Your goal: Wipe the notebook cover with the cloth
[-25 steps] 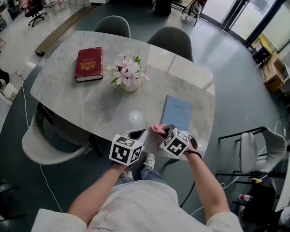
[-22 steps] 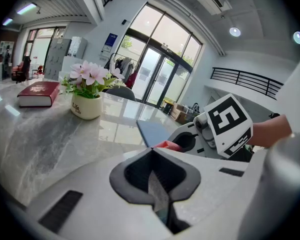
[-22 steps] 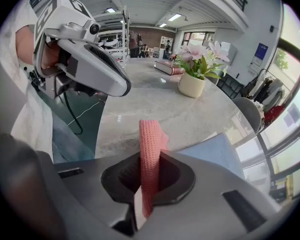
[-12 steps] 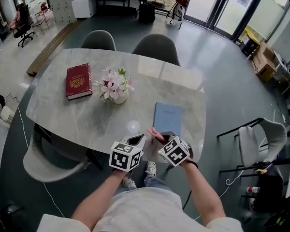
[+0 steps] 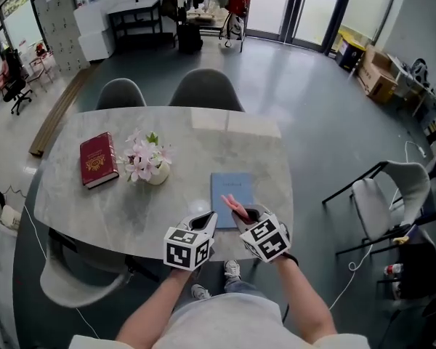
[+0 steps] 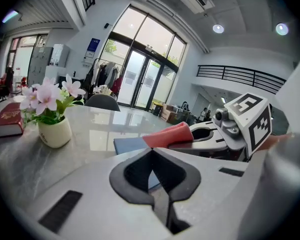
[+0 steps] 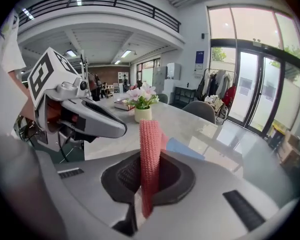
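1. Near the front edge of the grey marble tabletop (image 5: 131, 209), the thin blue rectangular notebook (image 5: 232, 187) lies flat. Its long axis runs away from the person, just ahead of the right tool (image 5: 245, 217).
2. That tool is clamped on the pink knitted cloth (image 7: 149, 154). The left tool (image 6: 152, 184), jaws together and empty, sits beside it, slightly farther from the notebook.
3. Compared with a second ago, the cloth has come over the notebook's near edge.

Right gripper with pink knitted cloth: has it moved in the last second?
Yes: right gripper shifted rightward, bringing the pink knitted cloth over the blue notebook's near end.
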The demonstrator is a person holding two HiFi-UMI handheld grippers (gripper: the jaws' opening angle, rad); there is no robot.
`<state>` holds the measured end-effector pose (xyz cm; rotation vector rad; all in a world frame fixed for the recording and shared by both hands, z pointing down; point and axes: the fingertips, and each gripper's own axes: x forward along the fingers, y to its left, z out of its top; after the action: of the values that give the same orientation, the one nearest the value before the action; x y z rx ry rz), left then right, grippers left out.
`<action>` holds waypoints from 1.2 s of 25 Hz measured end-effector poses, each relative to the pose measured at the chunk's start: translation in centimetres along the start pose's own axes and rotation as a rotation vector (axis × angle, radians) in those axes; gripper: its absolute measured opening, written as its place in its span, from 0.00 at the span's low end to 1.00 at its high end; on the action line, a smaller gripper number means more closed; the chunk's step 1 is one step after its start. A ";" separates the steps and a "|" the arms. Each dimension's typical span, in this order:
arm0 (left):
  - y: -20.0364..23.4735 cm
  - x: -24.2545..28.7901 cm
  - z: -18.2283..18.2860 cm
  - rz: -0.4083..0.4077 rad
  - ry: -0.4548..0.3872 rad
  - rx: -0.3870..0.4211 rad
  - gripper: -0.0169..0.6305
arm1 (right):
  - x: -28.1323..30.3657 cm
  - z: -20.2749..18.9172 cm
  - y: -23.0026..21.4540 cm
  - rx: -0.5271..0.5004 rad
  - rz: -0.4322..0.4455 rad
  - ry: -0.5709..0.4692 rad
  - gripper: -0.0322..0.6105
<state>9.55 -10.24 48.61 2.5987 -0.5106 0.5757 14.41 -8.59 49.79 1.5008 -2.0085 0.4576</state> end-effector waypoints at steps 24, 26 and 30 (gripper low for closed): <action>-0.8 2.9 8.3 0.104 -0.110 0.110 0.03 | -6.6 6.1 -10.3 0.174 -0.182 -0.349 0.07; -0.9 3.0 8.7 0.108 -0.118 0.111 0.03 | -6.5 6.2 -10.6 0.171 -0.175 -0.348 0.07; -0.7 3.3 8.9 0.112 -0.123 0.108 0.03 | -6.2 6.0 -10.7 0.173 -0.167 -0.345 0.07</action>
<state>15.44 -14.71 42.59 2.7337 -0.6862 0.4931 24.33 -10.77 40.52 1.9487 -2.1172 0.3270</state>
